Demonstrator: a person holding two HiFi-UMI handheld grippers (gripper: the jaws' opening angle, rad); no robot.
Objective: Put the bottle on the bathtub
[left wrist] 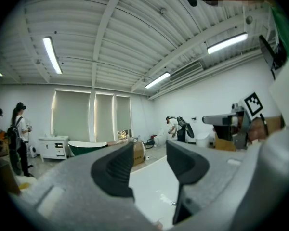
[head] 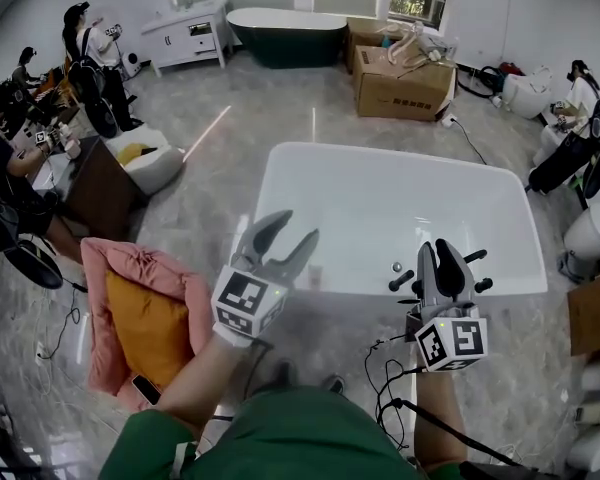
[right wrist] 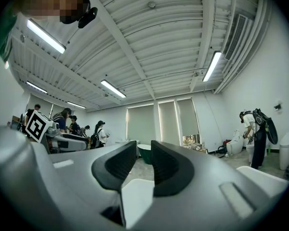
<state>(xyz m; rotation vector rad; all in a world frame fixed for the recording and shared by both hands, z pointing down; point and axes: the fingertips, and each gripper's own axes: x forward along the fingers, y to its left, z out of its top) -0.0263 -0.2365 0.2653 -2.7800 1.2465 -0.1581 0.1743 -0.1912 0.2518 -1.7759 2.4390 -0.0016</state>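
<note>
Shows left hand-held gripper (head: 296, 226) above near rim of white bathtub (head: 380, 208), jaws wide apart, holding nothing; beside it, right hand-held gripper (head: 436, 248), jaws barely parted, empty.

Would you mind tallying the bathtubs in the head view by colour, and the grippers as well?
White bathtub: 1
Dark green bathtub: 1
Grippers: 2 (left gripper, right gripper)
Total: 4
</note>
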